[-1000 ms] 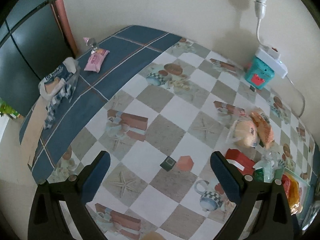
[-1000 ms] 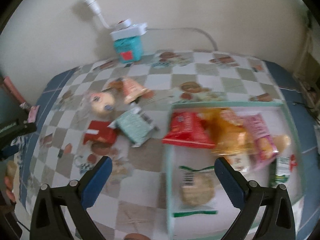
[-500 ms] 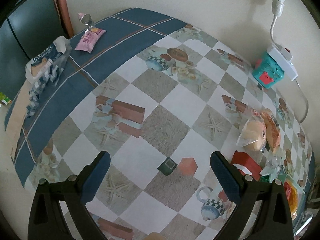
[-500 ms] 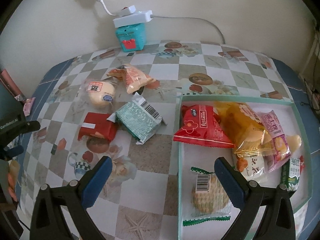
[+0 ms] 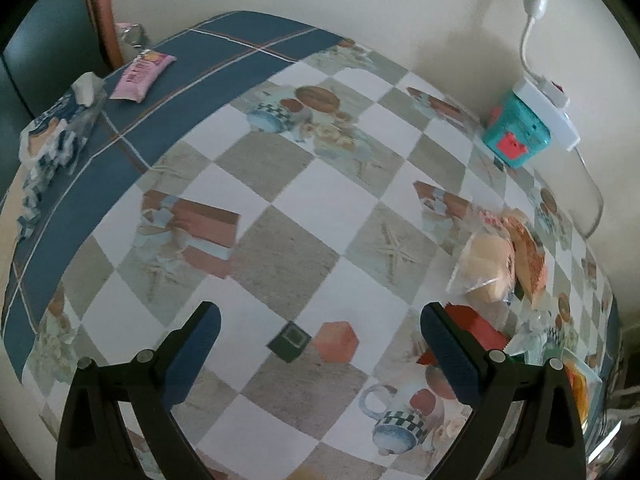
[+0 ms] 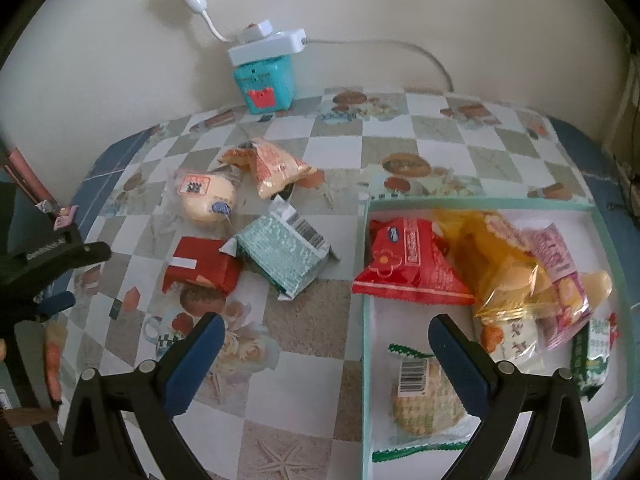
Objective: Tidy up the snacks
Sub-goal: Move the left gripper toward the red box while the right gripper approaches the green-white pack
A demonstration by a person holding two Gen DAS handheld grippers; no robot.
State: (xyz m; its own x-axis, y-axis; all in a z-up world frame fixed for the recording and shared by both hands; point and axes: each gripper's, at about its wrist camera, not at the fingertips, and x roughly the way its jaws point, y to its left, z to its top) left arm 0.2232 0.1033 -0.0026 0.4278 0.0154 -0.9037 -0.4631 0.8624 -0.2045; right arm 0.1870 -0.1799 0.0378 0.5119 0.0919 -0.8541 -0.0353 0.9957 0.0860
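Checked tablecloth (image 6: 304, 320) — teal snack (image 6: 286, 254) beyond right claw (image 6: 322, 344)

Green-rimmed tray (image 6: 366, 280) at right of frame, holding red packet (image 6: 408, 264), yellow bag (image 6: 500, 264), pink bag (image 6: 556, 256), round biscuit pack (image 6: 424, 400). Left of tray, on tablecloth: teal packet (image 6: 284, 256), red box (image 6: 200, 268), wrapped bun (image 6: 206, 198), orange bag (image 6: 276, 166).

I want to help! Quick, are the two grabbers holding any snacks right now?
Left gripper: open, fingers wide apart, holding nothing.
Right gripper: open, fingers wide apart, holding nothing.
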